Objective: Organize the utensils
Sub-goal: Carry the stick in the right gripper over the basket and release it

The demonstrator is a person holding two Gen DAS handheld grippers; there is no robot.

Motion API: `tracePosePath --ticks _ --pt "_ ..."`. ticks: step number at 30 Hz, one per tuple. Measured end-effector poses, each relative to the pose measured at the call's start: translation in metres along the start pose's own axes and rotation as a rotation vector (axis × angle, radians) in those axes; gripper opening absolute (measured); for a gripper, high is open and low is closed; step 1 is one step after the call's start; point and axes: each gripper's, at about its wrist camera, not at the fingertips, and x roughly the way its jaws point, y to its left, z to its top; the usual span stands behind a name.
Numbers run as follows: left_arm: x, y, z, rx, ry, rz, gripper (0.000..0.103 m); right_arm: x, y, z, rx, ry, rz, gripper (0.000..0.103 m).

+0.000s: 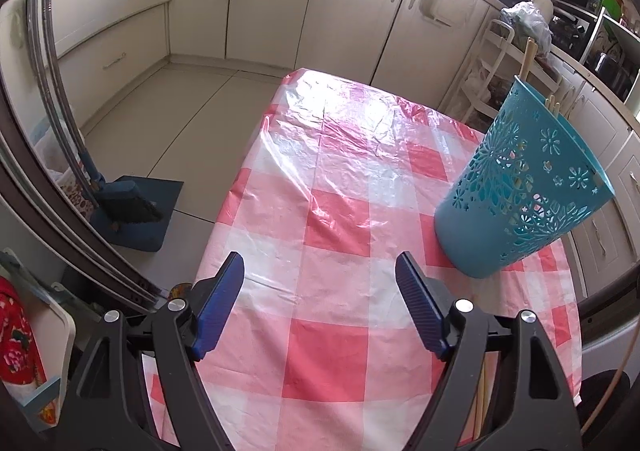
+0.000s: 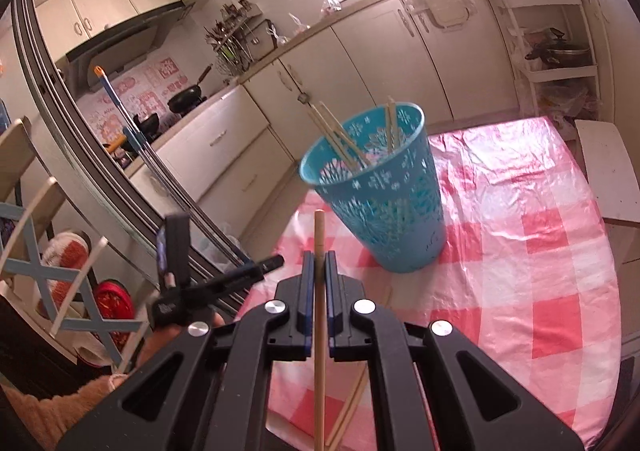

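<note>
Two grippers in view, one per wrist camera. Right gripper (image 2: 319,263): jaws clamped tight on a single wooden chopstick (image 2: 319,235), which runs lengthwise between the blue pads; its blunt end pokes out past the fingertips, the rest passes back under the gripper body. Held above the table, aimed toward the basket.

Left gripper (image 1: 320,271): jaws spread wide, nothing between the pads, nothing touched. It hangs over the near part of the checked tablecloth (image 1: 332,219). It also shows in the right wrist view, at lower left, a person's hand behind it.

Turquoise basket (image 2: 380,203): perforated plastic with flower cut-outs, upright on the red-and-white cloth, toward the table's left edge in the right wrist view. Several chopsticks in basket (image 2: 340,139) lean against its rim, tips above the edge.

More loose chopsticks (image 2: 352,407) lie on the cloth below the right gripper; count unclear.
</note>
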Motion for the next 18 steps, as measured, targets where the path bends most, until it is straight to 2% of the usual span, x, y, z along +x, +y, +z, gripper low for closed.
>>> tracePosePath --ticks 6,11,15,18 --pt "0.005 -0.004 -0.002 0.001 0.020 -0.016 0.075 -0.005 0.015 0.064 -0.001 -0.119 0.047 0.006" --pt "0.008 -0.009 -0.002 0.013 0.030 -0.028 0.075 0.011 0.025 0.104 -0.011 -0.197 0.009 0.006" --pt "0.011 -0.011 -0.002 0.010 0.043 -0.041 0.076 0.027 0.020 0.130 0.032 -0.264 -0.025 0.006" --pt "0.012 -0.012 0.000 0.008 0.049 -0.053 0.076 0.035 0.019 0.143 0.019 -0.340 -0.108 0.006"
